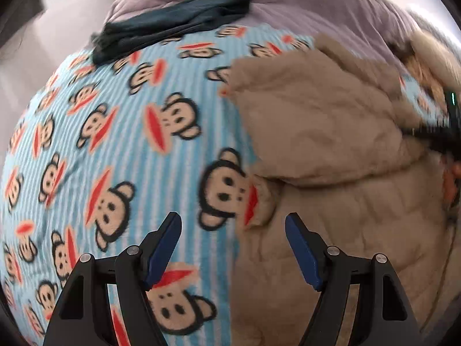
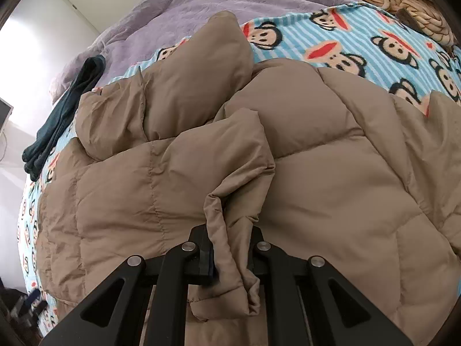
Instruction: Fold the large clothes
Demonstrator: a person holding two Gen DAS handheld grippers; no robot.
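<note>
Spread across the bed point(image 2: 201, 3), over a lilac quilted cover, is a fleecy blue-striped blanket point(image 1: 138, 155) printed with monkey faces, and my tan puffer jacket point(image 2: 331, 173) lies on top of it, near a dark teal garment point(image 2: 63, 115) folded at the far edge. My right claw point(image 2: 227, 248) is pressed together on a gathered fold of the jacket's hem or cuff, I cannot tell which. My left claw point(image 1: 233, 245) hangs spread and empty, above the spot where the jacket's left edge meets the blanket. To fold well, I judge the left should pinch that puffy edge deep, since the slick shell may slip, then both lift together so the quilted panels bend along 1 stitched seam rather than bunching
</note>
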